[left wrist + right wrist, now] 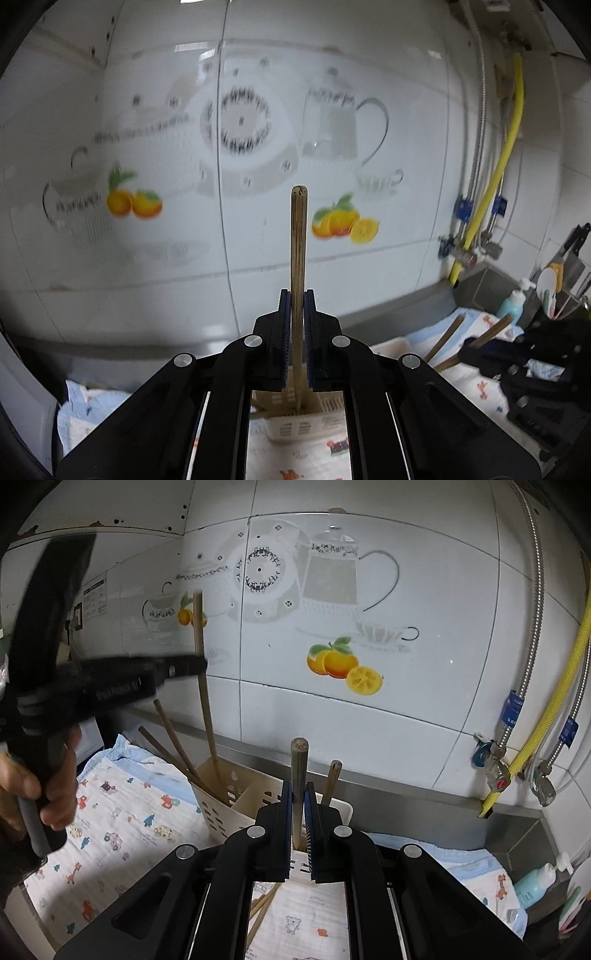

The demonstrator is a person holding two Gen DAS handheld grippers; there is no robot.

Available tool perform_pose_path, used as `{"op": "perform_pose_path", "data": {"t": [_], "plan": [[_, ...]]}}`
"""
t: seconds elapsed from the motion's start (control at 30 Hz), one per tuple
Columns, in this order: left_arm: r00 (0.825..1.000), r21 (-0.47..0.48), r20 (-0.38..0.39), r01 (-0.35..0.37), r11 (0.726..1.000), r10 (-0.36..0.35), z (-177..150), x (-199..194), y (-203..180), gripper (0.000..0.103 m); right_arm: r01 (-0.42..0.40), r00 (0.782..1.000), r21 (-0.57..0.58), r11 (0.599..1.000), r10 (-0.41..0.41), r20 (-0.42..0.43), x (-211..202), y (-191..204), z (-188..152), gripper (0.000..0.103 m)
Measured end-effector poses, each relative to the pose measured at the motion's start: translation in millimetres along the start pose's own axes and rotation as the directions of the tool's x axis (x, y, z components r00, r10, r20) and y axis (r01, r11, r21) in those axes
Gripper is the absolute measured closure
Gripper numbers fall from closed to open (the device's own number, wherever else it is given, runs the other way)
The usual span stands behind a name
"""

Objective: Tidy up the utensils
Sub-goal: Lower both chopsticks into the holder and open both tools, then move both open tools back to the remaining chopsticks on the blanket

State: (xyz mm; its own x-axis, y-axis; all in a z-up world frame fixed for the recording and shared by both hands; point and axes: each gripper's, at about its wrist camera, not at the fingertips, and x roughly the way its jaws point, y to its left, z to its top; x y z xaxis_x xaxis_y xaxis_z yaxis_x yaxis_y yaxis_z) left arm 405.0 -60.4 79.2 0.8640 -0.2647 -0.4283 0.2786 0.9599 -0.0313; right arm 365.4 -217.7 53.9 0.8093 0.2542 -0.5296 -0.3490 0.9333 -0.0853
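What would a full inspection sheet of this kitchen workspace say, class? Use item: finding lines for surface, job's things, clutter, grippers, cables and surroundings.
Surface: printed cloth over the counter.
Job's things: beige utensil holder with chopsticks leaning in it; loose chopsticks on the cloth.
Clutter: blue bottle at the right edge.
Grippers: left gripper shut on an upright chopstick; right gripper shut on another chopstick above the holder.
Cables: nothing seen; yellow hose and braided metal hoses only.
Surroundings: white tiled wall with teapot and orange prints.
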Motion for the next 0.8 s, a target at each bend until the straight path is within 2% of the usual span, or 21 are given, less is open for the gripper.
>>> {"op": "perform_pose_path", "data": {"t": [0.2, 0.43, 0.53, 0.63, 0.8], "plan": [[0.998, -0.013, -0.063, 0.003, 1.0, -0.004, -14.8, 14.5, 6.7, 0.097, 0.002, 1.0, 0.007, 1.0, -0.002, -0.003, 3.7, -0.6, -1.2, 0.096], [0.997, -0.031, -0.075, -0.003, 1.0, 0.001, -21.8, 8.8, 11.5, 0.095, 0.015, 0.999, 0.013, 1.0, -0.016, 0.03, -8.7, -0.2, -1.8, 0.093], [0.998, -0.033, -0.057, -0.005, 0.999, 0.004, -22.7, -6.9, 14.5, 0.095, 0.03, 0.997, 0.015, 0.999, -0.031, 0.063, -25.9, 0.7, -2.8, 0.088], [0.999, -0.041, -0.051, 0.003, 0.999, -0.005, -28.3, -25.8, 15.8, 0.095, 0.036, 0.995, 0.021, 0.999, -0.038, 0.097, -48.9, 5.3, -9.7, 0.088], [0.998, -0.058, -0.066, 0.011, 0.998, -0.015, -56.8, -56.2, 17.7, 0.09, 0.01, 0.995, 0.044, 0.999, -0.014, 0.102, -69.3, 17.8, -35.2, 0.085]]}}
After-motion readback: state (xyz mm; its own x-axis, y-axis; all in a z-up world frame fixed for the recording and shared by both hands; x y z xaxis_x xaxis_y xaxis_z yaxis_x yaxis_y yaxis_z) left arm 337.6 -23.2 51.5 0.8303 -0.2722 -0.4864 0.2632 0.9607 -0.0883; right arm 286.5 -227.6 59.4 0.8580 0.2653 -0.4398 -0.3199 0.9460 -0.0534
